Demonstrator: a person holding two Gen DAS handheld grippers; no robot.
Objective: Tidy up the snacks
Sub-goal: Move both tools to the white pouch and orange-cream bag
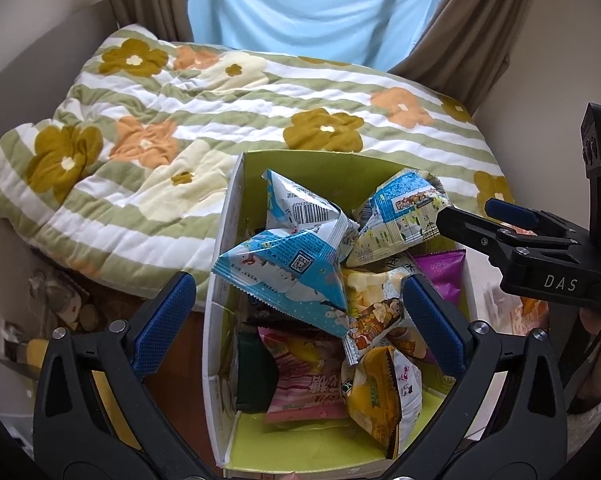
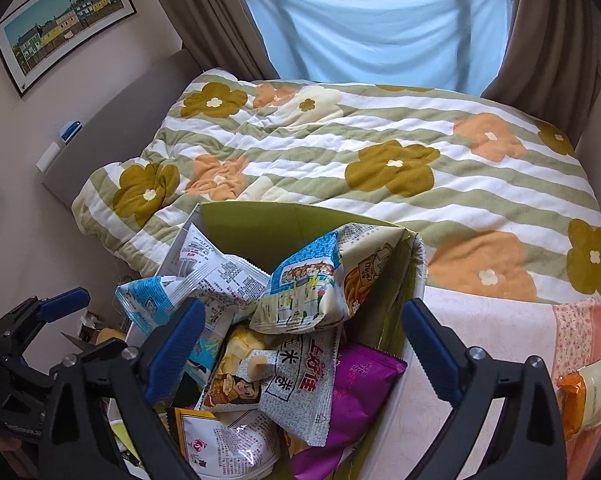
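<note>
An open cardboard box (image 1: pixel 217 320) with a green inside (image 2: pixel 260 220) stands at the bed's edge, piled with snack bags. On top lie a blue-and-white bag (image 1: pixel 288 276) and a cream-and-blue bag (image 1: pixel 396 216) (image 2: pixel 312 292). Beneath are a yellow bag (image 1: pixel 384 396), a pink bag (image 1: pixel 300 384) and a purple bag (image 2: pixel 360 392). My left gripper (image 1: pixel 298 320) hangs open over the box's left half, holding nothing. My right gripper (image 2: pixel 302 348) hovers open over the right half, also with nothing in it. Each gripper shows at the edge of the other's view (image 1: pixel 464 210) (image 2: pixel 52 308).
A quilt with green stripes and flowers (image 2: pixel 380 160) covers the bed behind the box. An orange-and-white snack packet (image 2: pixel 584 396) lies on a pink patterned cloth (image 2: pixel 580 332) to the right. Clutter sits on the floor at the left (image 1: pixel 60 308). Curtains and a blue sheet (image 2: pixel 372 28) hang behind.
</note>
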